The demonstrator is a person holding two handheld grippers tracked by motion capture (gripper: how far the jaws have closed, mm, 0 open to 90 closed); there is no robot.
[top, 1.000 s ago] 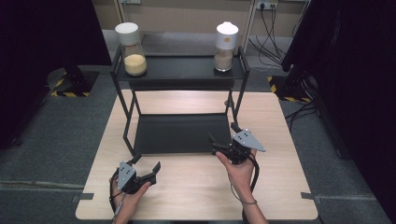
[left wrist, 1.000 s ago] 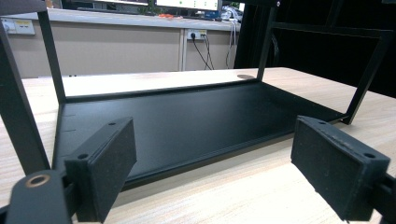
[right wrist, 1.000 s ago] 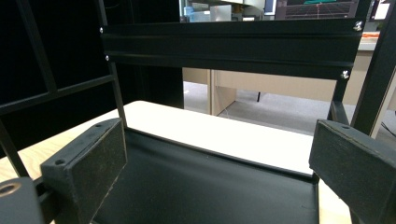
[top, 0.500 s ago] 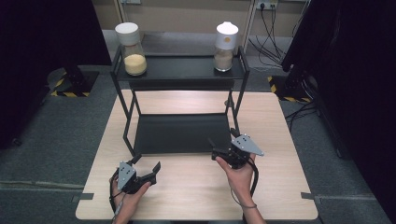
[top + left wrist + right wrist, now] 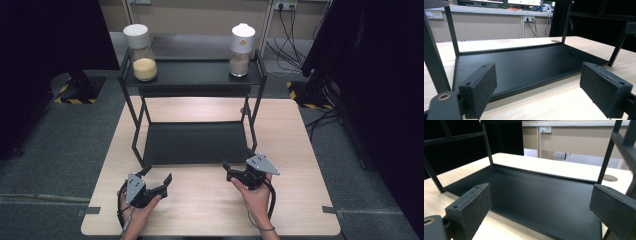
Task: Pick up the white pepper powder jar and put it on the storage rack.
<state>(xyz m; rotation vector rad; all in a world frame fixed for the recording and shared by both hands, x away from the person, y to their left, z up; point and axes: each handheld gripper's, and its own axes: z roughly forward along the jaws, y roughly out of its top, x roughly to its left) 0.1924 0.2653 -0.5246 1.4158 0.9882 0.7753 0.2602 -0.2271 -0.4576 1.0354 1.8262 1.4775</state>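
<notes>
While both hands rest low on the wooden surface [image 5: 300, 150], the left tongs [image 5: 159, 176] and the right tongs [image 5: 239, 161] are spread wide and grasp nothing. Each points at the near edge of the black rack [image 5: 195, 142], which stands at the middle of the surface, and each sits just short of its lower shelf (the right tongs nearer, beside the front right leg). In the left gripper view the lower shelf [image 5: 524, 65] lies just past the two pads [image 5: 481, 87], bare and flat. The right gripper view shows the same shelf [image 5: 536, 202] between its spread pads [image 5: 471, 207]. On the rack's top shelf stand two white-lidded jars: the left jar [image 5: 140, 52] and the right jar [image 5: 241, 50], well apart from both tongs.
</notes>
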